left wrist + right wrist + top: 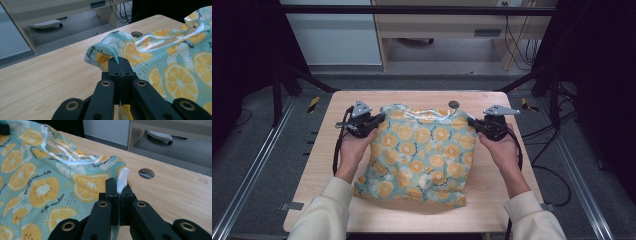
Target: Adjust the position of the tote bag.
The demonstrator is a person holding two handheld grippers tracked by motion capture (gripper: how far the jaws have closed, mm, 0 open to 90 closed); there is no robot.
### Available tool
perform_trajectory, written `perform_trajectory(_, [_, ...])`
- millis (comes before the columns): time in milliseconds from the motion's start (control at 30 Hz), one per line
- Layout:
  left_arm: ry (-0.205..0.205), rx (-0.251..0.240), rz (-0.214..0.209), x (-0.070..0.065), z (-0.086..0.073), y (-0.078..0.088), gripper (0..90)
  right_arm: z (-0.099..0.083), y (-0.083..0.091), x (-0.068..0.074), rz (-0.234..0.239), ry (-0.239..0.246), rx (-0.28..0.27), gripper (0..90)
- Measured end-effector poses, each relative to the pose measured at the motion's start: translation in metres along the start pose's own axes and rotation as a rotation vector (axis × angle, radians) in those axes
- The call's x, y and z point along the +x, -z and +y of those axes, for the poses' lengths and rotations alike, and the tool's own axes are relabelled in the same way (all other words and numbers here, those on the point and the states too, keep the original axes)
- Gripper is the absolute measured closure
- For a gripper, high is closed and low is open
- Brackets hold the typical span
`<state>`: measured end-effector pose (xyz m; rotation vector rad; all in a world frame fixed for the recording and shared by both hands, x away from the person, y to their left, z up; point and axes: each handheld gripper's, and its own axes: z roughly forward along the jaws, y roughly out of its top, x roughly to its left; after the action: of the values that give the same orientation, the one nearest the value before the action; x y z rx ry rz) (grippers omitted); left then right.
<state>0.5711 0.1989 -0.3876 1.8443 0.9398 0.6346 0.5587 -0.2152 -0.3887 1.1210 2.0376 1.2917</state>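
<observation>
A pale teal cloth printed with orange slices (422, 155) lies spread over the middle of the wooden table (327, 165). My left gripper (381, 119) is shut on the cloth's far left corner; in the left gripper view the fabric (175, 65) is pinched between my left gripper's (120, 60) black jaws. My right gripper (471, 122) is shut on the far right corner, where a white hem of the cloth (50, 182) sticks up out of my right gripper (117, 185). Both held corners are lifted a little off the table. A white ribbon (67, 160) runs along the cloth's far edge.
A round cable hole (454, 104) is in the tabletop just beyond the cloth's far edge, also seen as a hole (146, 173) beside my right gripper. Dark frame posts stand at both sides of the table. A desk and cables lie beyond on the floor.
</observation>
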Motion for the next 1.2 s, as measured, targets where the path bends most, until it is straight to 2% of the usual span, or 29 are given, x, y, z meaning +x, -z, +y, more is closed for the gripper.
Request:
perform_trajectory(67, [-0.033,0.001,-0.005,-0.002,0.001,0.008,90.0,0.001,0.003,0.002,0.002,0.006,-0.009,88.6])
perform_trajectory(267, [-0.063,-0.011,-0.009,-0.009,0.000,0.024,90.0,-0.001,0.014,0.011,0.001,0.042,-0.026,88.6])
perform_trajectory(300, [-0.068,-0.019,-0.007,-0.011,-0.001,0.027,90.0,-0.003,0.020,0.017,-0.009,0.066,-0.031,88.6])
perform_trajectory(367, [-0.094,-0.026,0.000,-0.015,-0.003,0.035,90.0,-0.004,0.023,0.021,-0.012,0.073,-0.036,88.6])
perform_trajectory(433, [-0.113,-0.046,0.002,-0.021,-0.006,0.044,90.0,-0.006,0.029,0.026,-0.023,0.101,-0.049,88.6])
perform_trajectory(467, [-0.129,-0.061,0.007,-0.026,-0.009,0.052,90.0,-0.007,0.037,0.031,-0.023,0.096,-0.078,88.6])
perform_trajectory(600, [-0.152,-0.078,0.011,-0.032,-0.015,0.063,90.0,-0.012,0.047,0.038,-0.021,0.109,-0.098,88.6])
perform_trajectory(700, [-0.146,-0.098,0.008,-0.036,-0.021,0.068,90.0,-0.019,0.052,0.044,-0.022,0.136,-0.093,88.6])
perform_trajectory(800, [-0.132,-0.114,-0.005,-0.037,-0.024,0.072,90.0,-0.023,0.055,0.046,-0.021,0.133,-0.097,88.6])
perform_trajectory(1000, [-0.148,-0.155,-0.010,-0.042,-0.033,0.082,90.0,-0.030,0.064,0.053,-0.018,0.121,-0.124,88.6])
perform_trajectory(1033, [-0.143,-0.160,-0.014,-0.043,-0.035,0.083,90.0,-0.032,0.066,0.054,-0.017,0.120,-0.126,88.5])
perform_trajectory(1067, [-0.120,-0.153,-0.026,-0.045,-0.040,0.085,90.0,-0.037,0.068,0.057,-0.018,0.118,-0.127,88.5])
perform_trajectory(1200, [-0.109,-0.154,-0.029,-0.045,-0.049,0.086,90.0,-0.046,0.067,0.060,-0.011,0.111,-0.123,88.5])
